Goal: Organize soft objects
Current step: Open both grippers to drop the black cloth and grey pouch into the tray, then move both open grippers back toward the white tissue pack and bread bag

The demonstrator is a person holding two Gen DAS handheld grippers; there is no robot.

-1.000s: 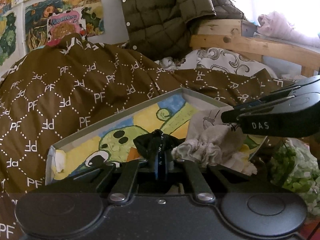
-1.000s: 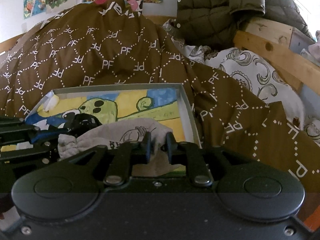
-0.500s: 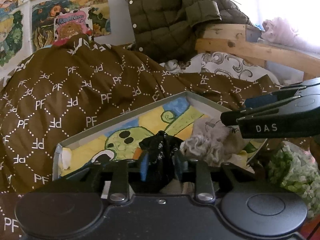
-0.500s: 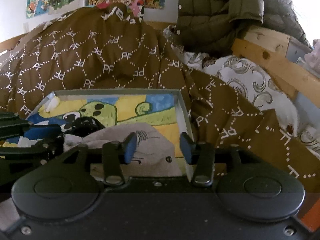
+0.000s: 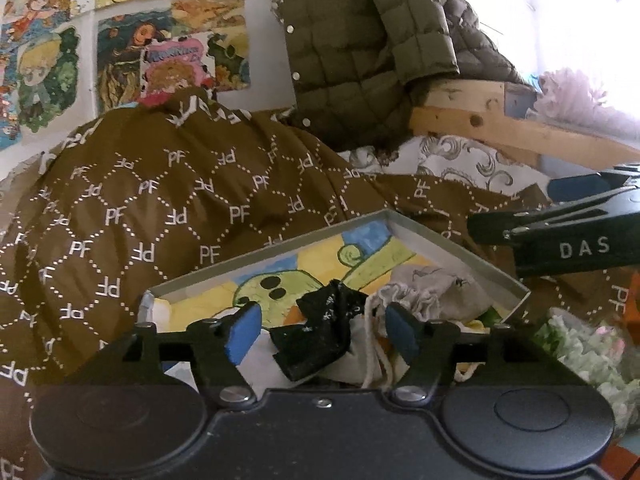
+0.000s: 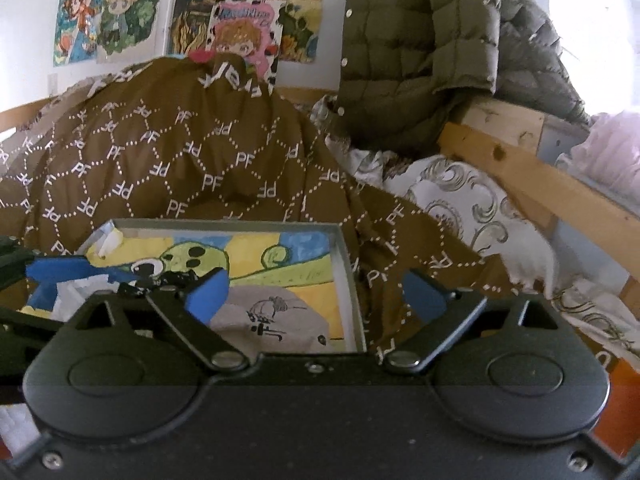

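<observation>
Sock (image 5: 320, 332) between parted left claw (image 5: 322, 330) pads — untouched

Brown PF-printed quilt (image 5: 168, 216), olive quilted jacket (image 5: 360, 40) (draped), cartoon posters (image 6: 168, 20)

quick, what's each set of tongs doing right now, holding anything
left tongs: opening, pads off the black sock, which lies between them.
right tongs: opening, holding nothing, above the grey sock.
</observation>
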